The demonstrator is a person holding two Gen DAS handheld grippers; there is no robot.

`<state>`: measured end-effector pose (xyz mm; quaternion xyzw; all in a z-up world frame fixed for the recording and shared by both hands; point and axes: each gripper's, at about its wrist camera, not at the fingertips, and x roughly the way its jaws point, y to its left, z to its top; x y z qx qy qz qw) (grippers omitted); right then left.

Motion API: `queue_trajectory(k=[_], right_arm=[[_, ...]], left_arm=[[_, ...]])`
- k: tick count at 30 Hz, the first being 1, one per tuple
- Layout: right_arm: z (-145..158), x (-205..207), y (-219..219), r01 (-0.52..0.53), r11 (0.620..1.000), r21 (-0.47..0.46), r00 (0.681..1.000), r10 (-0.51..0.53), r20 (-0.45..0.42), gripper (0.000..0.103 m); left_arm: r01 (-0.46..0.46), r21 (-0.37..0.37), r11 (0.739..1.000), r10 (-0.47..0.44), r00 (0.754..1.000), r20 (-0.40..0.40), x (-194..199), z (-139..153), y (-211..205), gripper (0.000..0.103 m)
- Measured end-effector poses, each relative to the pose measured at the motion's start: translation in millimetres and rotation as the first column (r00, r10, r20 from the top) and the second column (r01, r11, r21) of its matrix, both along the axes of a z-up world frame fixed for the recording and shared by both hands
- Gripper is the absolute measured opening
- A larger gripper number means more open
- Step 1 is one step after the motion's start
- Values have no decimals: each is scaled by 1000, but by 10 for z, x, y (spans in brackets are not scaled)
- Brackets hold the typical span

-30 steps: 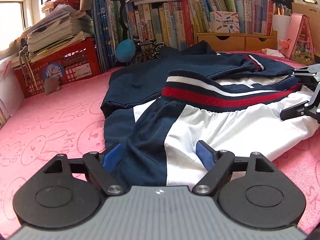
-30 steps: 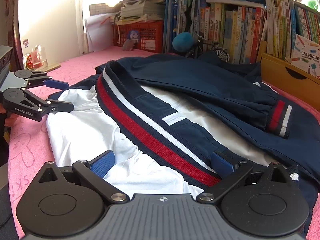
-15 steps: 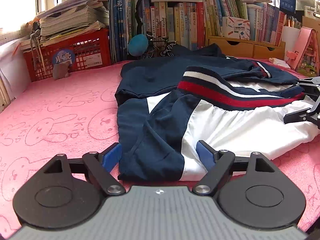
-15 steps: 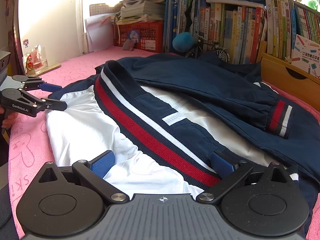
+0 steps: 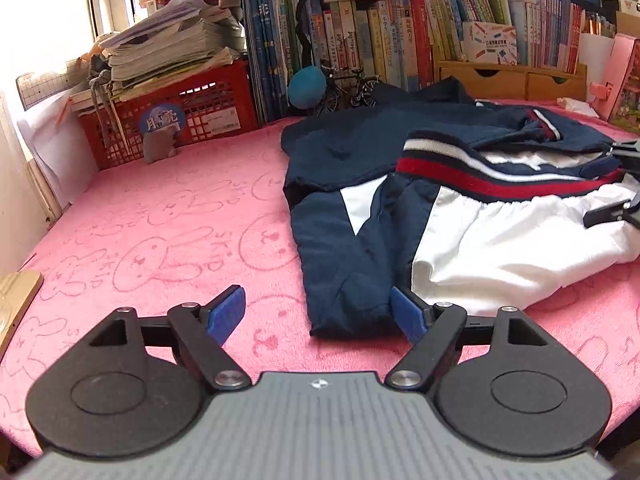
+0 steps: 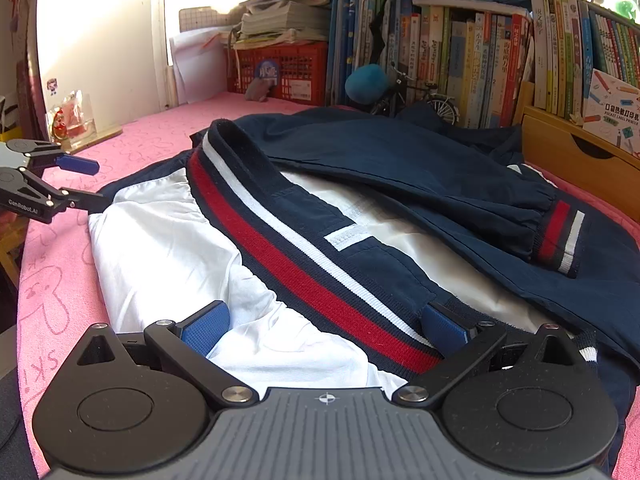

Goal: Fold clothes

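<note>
On the pink blanket [image 5: 160, 240] below crowded bookshelves [image 5: 380, 40], both claws gape, the left [image 5: 316, 312] narrowing

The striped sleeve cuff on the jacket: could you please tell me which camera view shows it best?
The right wrist view: the cuff lies large and unobstructed there. In the left wrist view it is small, distant and partly folded into the jacket.

Left tool [image 5: 318, 312] black linkage arms, blue ribbed pads, silver screws, grey ridged housing, right tool [image 6: 324, 322] alike
</note>
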<state>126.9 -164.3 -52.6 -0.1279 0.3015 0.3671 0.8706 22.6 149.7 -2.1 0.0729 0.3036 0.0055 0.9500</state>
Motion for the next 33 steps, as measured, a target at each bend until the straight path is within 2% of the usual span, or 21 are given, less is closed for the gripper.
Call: queue_trajectory(k=[5,9,14,18,26,29,33], right_arm=[[23,4,-5,-2,1000,0,1000,2,0,103],[33,4,-3,-2,1000,0,1000,2,0,103],[36,2,-1,-3,1000,0,1000,3,0,103],[39,4,-5,-5,1000,0,1000,5,0,103],[40,4,-6,-6,1000,-1,1000,6,0,103],[40,5,-6,-6,1000,-1,1000,6,1,103],[38,7,-2,-4,1000,-4,1000,4,5,103]], left_arm=[[123,-63,990,-117,989,89,252,192,-196,77],[176,-84,981,-172,984,48,679,43,-442,77],[171,-121,978,-175,985,-16,1070,-196,-523,79],[166,-193,967,-175,984,-29,1131,-244,-428,80],[168,-206,964,-180,983,-43,1155,-255,-408,80],[173,-205,963,-185,982,-45,1161,-259,-411,76],[178,-196,964,-190,981,-42,1144,-249,-447,64]])
